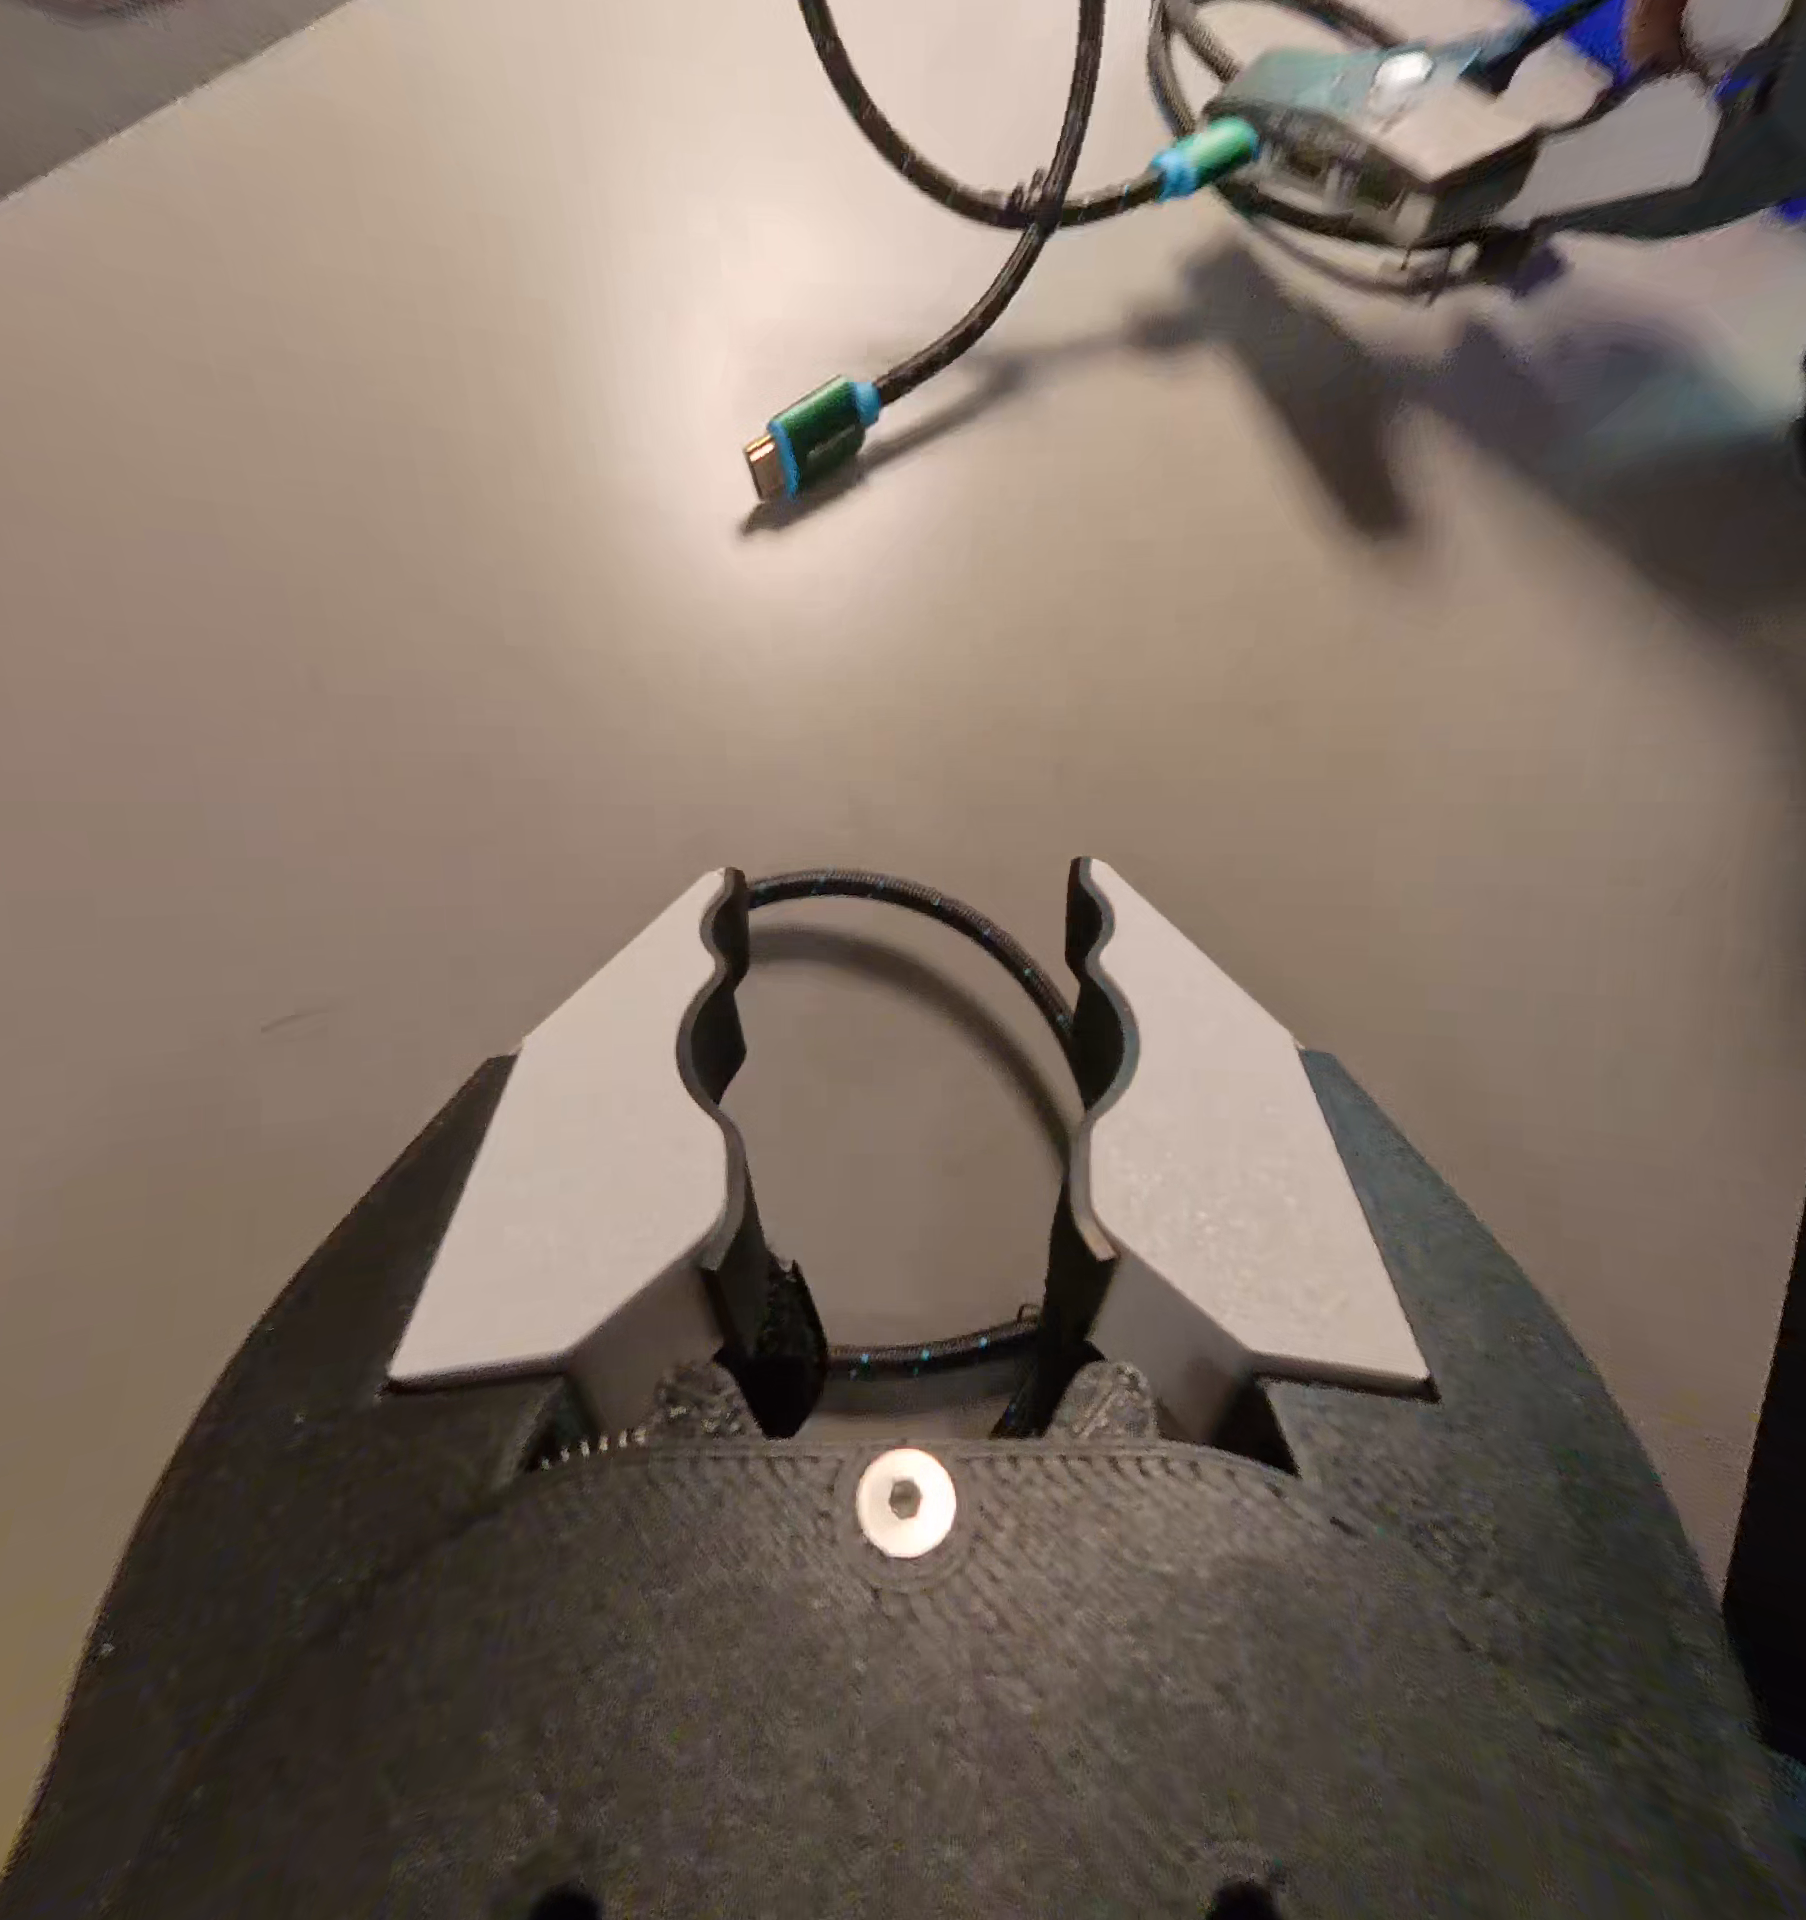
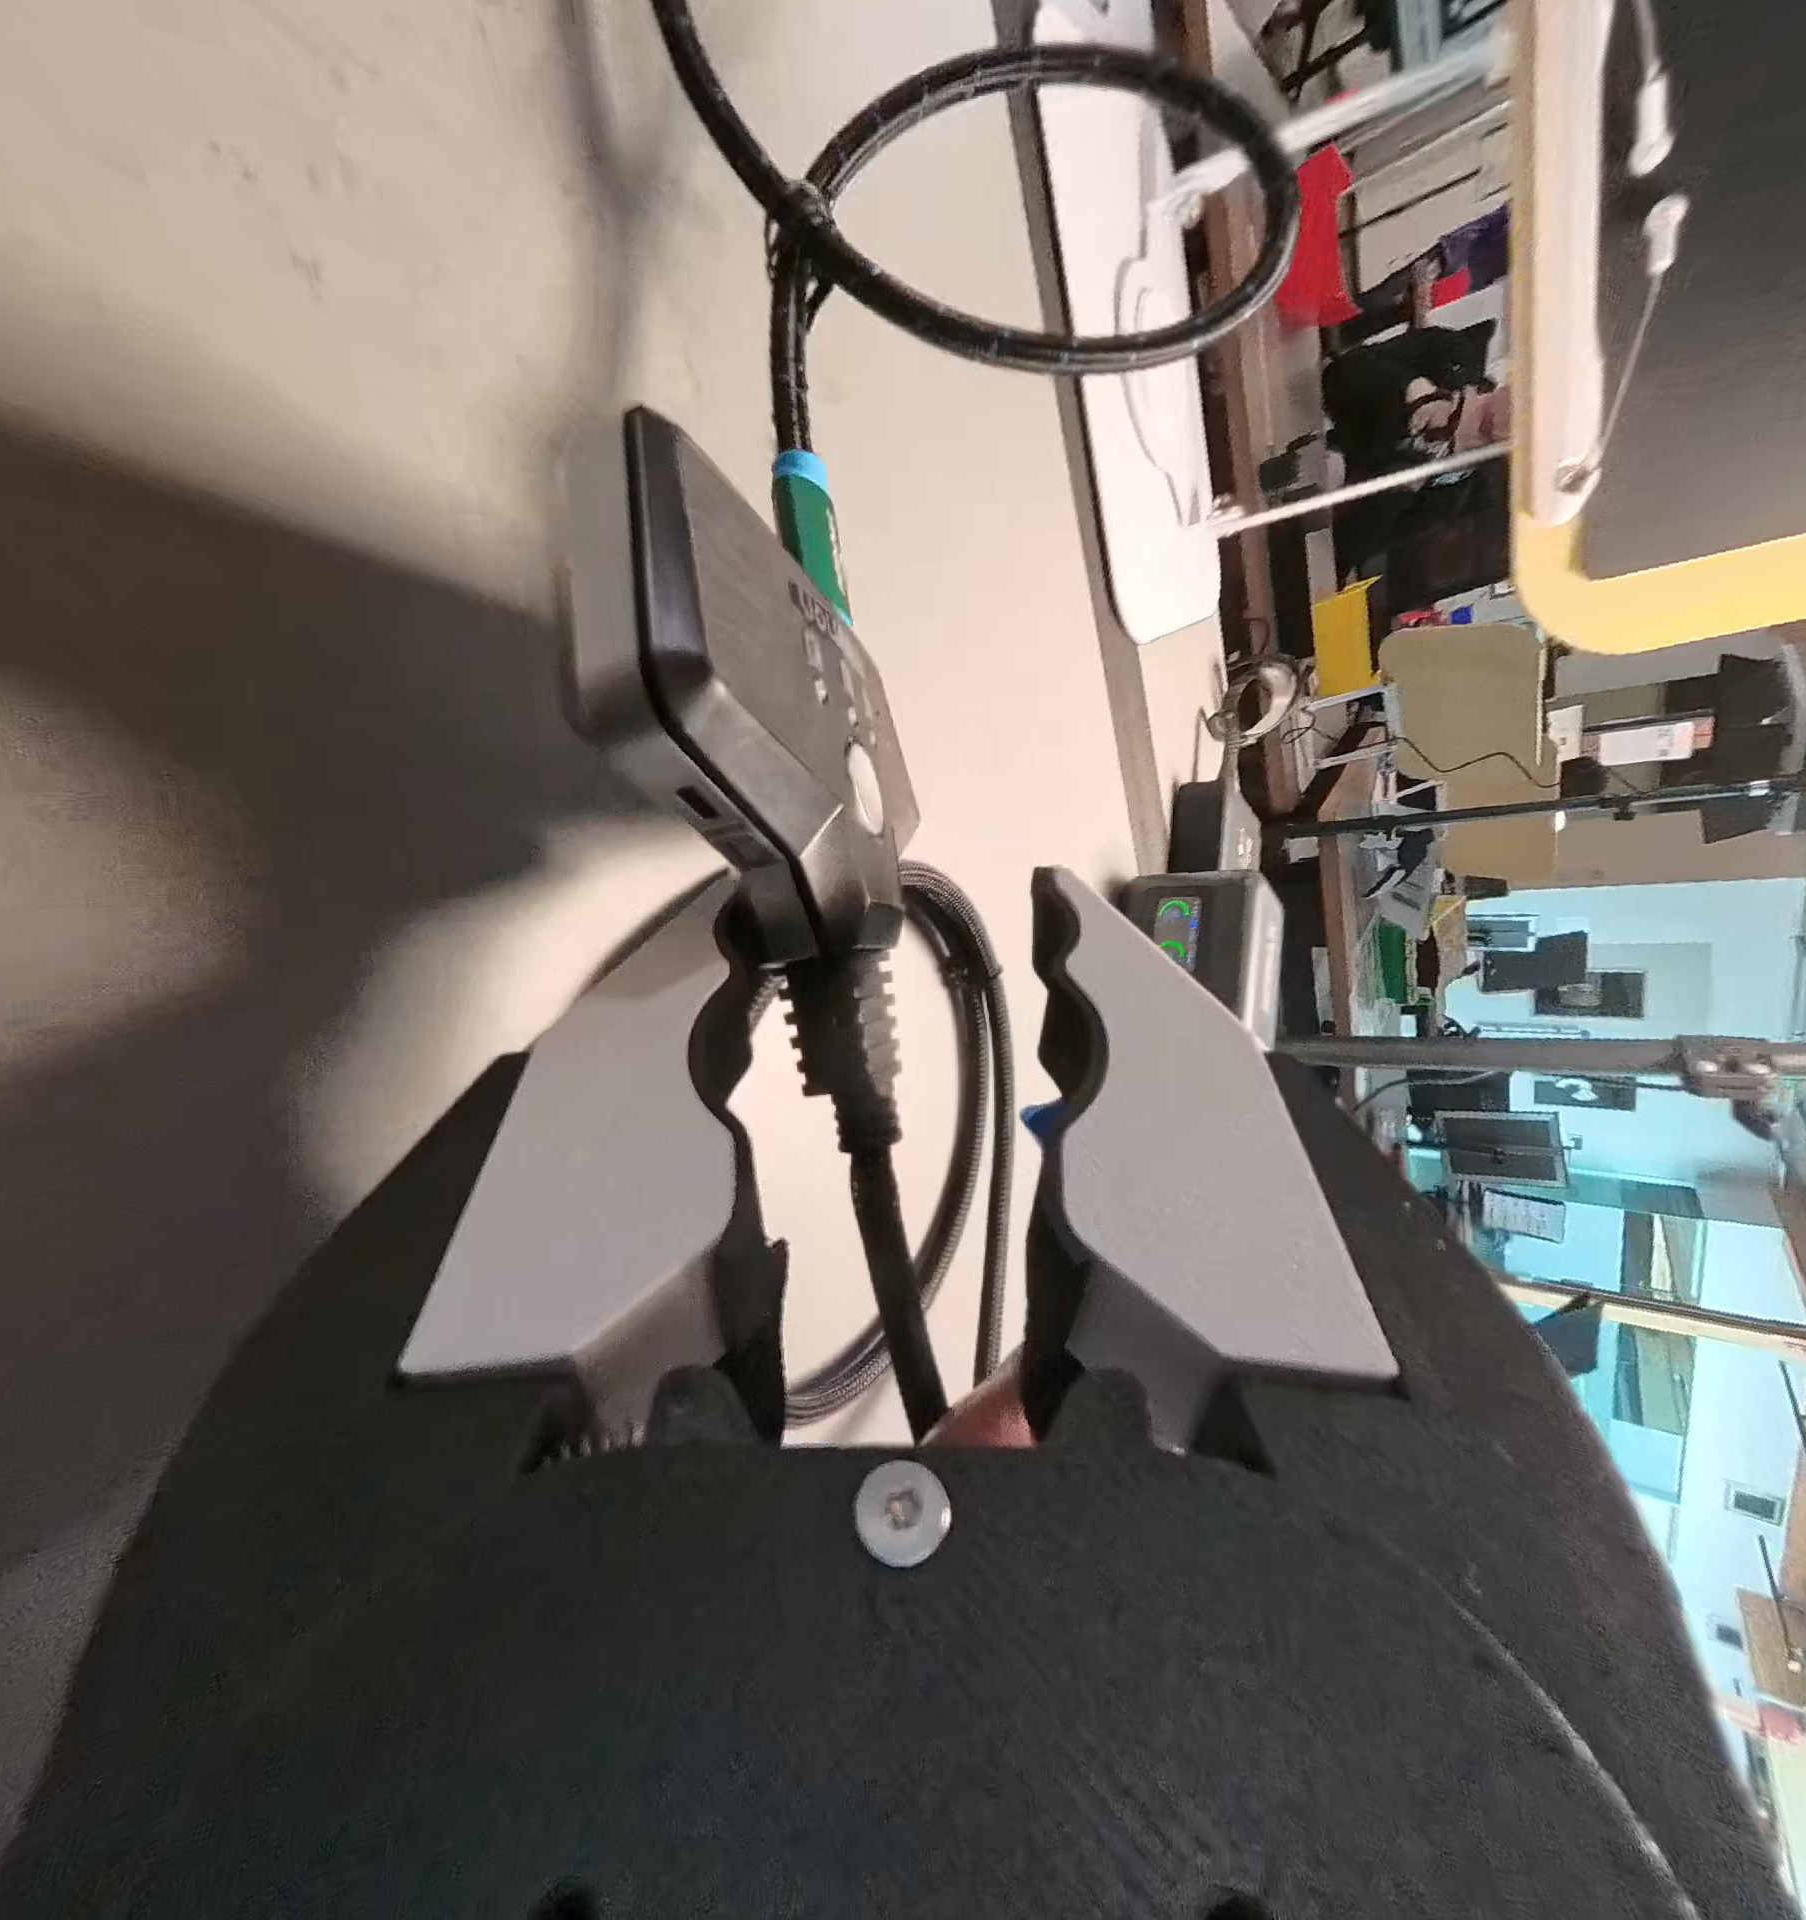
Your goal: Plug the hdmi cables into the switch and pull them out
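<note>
Just beyond the spread, empty fingers of the right gripper (image 2: 888, 904), the switch (image 2: 743, 665) hangs with one green plug (image 2: 814, 540) inserted. Likewise parted, the left gripper (image 1: 904, 883) straddles a cable loop (image 1: 920, 904); the loose plug (image 1: 811, 436) lies well ahead on the table (image 1: 359, 520).

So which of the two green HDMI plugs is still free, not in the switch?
The green plug lying on the table, gold tip bare. The other green plug sits in the switch.

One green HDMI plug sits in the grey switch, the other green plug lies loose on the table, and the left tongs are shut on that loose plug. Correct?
Not quite. The left wrist view shows the left tongs open and empty, well short of the loose green plug with blue collar on the beige table. The other green plug is indeed in the grey metal switch.
</note>
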